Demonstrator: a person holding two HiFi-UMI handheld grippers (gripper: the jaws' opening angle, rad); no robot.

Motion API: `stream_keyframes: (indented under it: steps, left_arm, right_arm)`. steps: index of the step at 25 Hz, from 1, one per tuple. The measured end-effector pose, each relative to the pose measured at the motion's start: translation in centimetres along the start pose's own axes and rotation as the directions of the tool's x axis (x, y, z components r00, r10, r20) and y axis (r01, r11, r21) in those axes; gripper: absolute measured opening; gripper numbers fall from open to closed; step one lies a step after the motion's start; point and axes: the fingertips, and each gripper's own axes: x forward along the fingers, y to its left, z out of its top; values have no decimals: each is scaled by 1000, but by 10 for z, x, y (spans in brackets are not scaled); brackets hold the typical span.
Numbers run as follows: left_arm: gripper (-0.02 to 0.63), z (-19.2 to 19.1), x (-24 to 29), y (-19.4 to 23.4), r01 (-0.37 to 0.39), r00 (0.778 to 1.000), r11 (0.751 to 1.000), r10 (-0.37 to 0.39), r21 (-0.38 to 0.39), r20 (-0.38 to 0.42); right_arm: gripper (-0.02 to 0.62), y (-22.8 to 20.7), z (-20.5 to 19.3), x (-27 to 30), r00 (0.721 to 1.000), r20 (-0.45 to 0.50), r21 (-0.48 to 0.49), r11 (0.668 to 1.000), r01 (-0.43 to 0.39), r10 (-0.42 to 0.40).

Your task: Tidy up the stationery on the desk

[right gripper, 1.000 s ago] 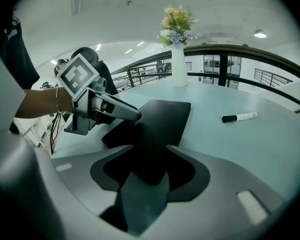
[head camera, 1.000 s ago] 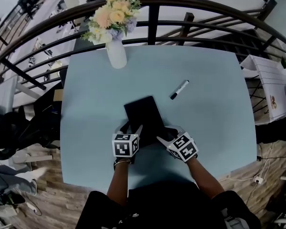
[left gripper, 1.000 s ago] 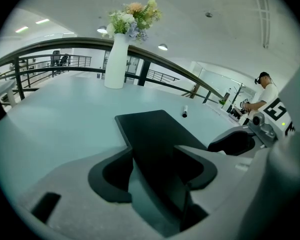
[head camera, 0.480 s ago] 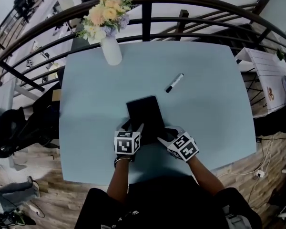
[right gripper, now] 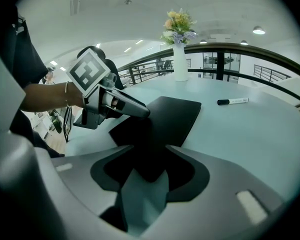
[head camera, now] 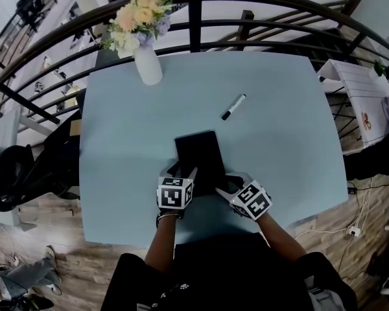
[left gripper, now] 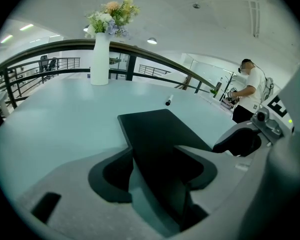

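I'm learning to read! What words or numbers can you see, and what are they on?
No words or numbers can be read anywhere.
Left gripper and right gripper: black-and-white square markers only, not letters.
Marker pen: any print is too small to read.
Black notebook: plain, no text showing.

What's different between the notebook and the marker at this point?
The notebook is a broad, flat, all-black rectangle; the marker is a slim stick, white with a black cap. The notebook lies close to the person, its near corners between the jaws of the left gripper and the right gripper; the marker lies farther off to the right, untouched. Both lie flat on the blue table.
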Motion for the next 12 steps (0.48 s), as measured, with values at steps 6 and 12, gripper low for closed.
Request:
stream_keyframes:
  steps: [6, 12]
  left_arm:
    - [236, -6, 0, -11, 3, 1000, 1000, -3, 20, -11]
    - [236, -12, 0, -24, 10, 1000, 999, -9, 31, -21]
  right_arm:
    - [192, 5, -11, -8, 1000, -6, 8, 1000, -13, 13]
    - [190, 9, -21, -17, 1000, 2, 35, 999, -24, 24]
